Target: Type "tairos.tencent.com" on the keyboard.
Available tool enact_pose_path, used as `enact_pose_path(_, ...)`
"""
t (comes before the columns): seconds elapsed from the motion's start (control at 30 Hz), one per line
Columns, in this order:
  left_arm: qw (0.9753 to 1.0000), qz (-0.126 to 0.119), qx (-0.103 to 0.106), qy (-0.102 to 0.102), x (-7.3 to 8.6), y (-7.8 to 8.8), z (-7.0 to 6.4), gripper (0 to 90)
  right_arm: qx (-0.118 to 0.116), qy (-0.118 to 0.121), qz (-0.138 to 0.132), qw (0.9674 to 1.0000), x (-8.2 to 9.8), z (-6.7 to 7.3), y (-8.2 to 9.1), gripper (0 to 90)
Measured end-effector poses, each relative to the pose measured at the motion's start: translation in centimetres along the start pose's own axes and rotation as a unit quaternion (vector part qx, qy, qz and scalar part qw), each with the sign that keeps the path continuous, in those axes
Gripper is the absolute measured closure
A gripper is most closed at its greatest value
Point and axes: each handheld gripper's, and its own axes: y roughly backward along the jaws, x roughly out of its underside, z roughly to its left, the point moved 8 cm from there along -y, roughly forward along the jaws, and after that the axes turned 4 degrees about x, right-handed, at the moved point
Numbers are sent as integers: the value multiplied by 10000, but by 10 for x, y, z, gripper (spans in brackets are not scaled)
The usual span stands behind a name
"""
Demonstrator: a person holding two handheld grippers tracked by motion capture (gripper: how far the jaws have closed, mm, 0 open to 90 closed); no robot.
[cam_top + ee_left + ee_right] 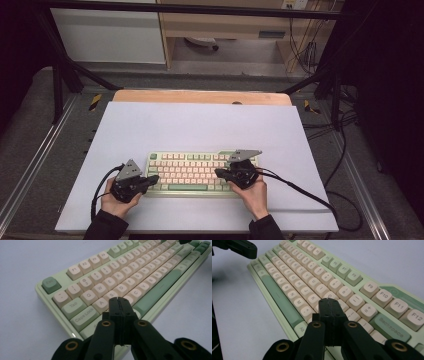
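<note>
Grippers first, nearest the camera: left gripper at about 7 o'clock of the sheet, jaws pressed flat together, nothing between them, tip over the keyboard's left end. In its own view the closed tip sits over the home row near the A key. Right gripper at about 5 o'clock, jaws likewise clamped together with nothing held, tip over the right half of the letter block, by the L key side. Both tips point inward toward each other across the keys; contact with the keycaps can't be told.

Keyboard lies flat on the white sheet, in the near half, roughly centred left to right. Long axis runs 9 o'clock to 3 o'clock, parallel to the near edge. Space bar row faces 6 o'clock toward the person, function row faces 12 o'clock. Look: pale green case, cream letter keys, darker green modifiers (Esc, Tab, Caps Lock, Backspace, space bar), compact layout with the F-row split into groups. Legends dark, all caps seated.

Beyond it at 12 o'clock the sheet is bare up to a wooden table edge.
</note>
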Motion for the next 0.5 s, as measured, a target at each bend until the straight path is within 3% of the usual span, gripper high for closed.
enact_pose_path(0.5, 10000, 23, -63, 61, 10, 8, 9, 899, 79, -47, 35, 10000, -12, 3, -22, 900)
